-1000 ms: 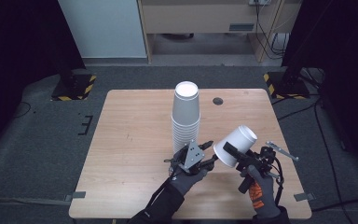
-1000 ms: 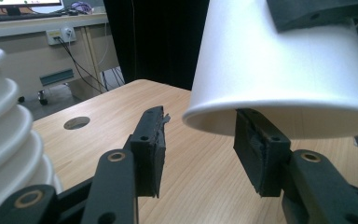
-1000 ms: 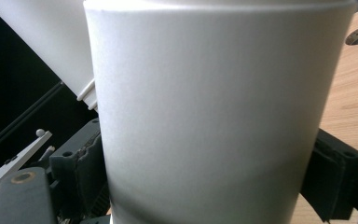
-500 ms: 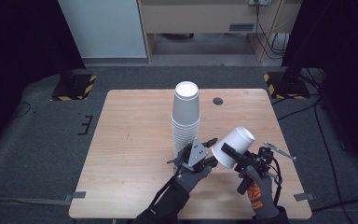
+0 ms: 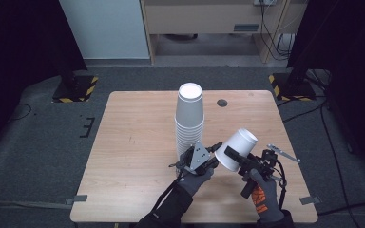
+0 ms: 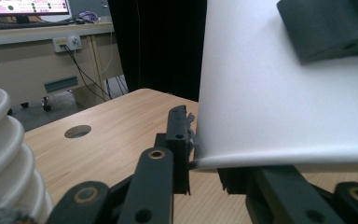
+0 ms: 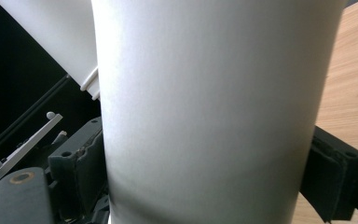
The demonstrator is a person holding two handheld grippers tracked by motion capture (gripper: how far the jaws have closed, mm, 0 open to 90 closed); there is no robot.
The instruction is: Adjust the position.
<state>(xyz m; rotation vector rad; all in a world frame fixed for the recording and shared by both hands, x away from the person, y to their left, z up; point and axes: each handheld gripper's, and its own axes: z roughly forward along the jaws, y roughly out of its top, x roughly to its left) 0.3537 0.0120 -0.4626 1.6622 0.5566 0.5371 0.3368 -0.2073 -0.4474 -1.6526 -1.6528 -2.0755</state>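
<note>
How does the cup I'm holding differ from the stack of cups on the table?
The held cup is a single cup; the stack is many nested together. The held cup is tilted in the air, base up and away, while the stack stands upright on the table, base up. The right gripper clamps the held cup's wall and the left gripper pinches its rim; the stack is free. Both are plain white.

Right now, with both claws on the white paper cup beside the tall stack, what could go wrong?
1. The left claw has just been closing on the rim of the tilted white paper cup; the thin rim could crumple or tear.
2. The right claw clamps the cup's wall from both sides; pulling the claws apart may deform it.
3. The tall stack of white paper cups stands close beside the left claw; a nudge might topple it.
</note>
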